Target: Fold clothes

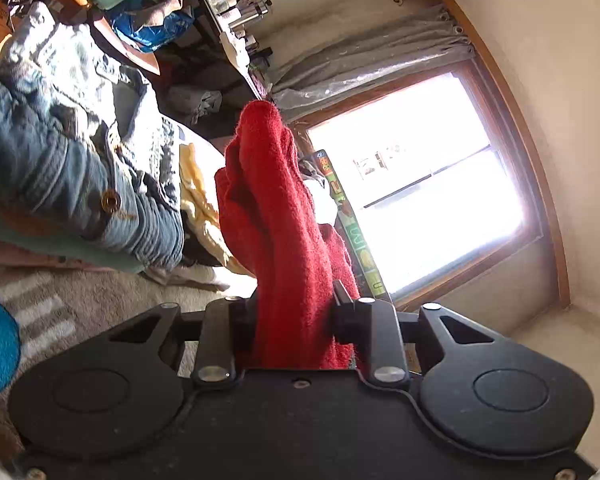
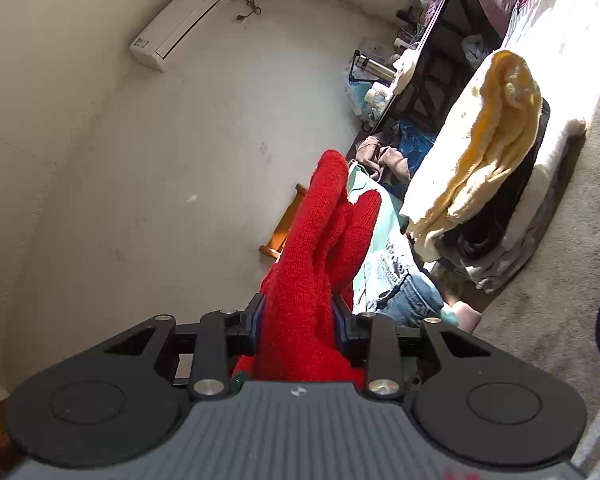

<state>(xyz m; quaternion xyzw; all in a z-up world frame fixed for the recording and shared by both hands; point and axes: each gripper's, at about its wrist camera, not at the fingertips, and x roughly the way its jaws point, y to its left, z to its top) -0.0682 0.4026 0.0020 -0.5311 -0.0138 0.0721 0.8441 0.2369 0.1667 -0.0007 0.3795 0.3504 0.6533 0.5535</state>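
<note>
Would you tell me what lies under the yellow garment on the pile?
Under the yellow garment a black garment shows along its edge, with pale and grey folded items below. How far they extend under the yellow fabric is covered.

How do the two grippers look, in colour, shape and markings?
Both are matte black, with two round discs at the rear corners, angular link arms and silver screw heads. The left gripper has a plain black centre plate. The right gripper has a grey ribbed centre plate with a small white logo and bluish finger pads. No cables or sleeves show.
</note>
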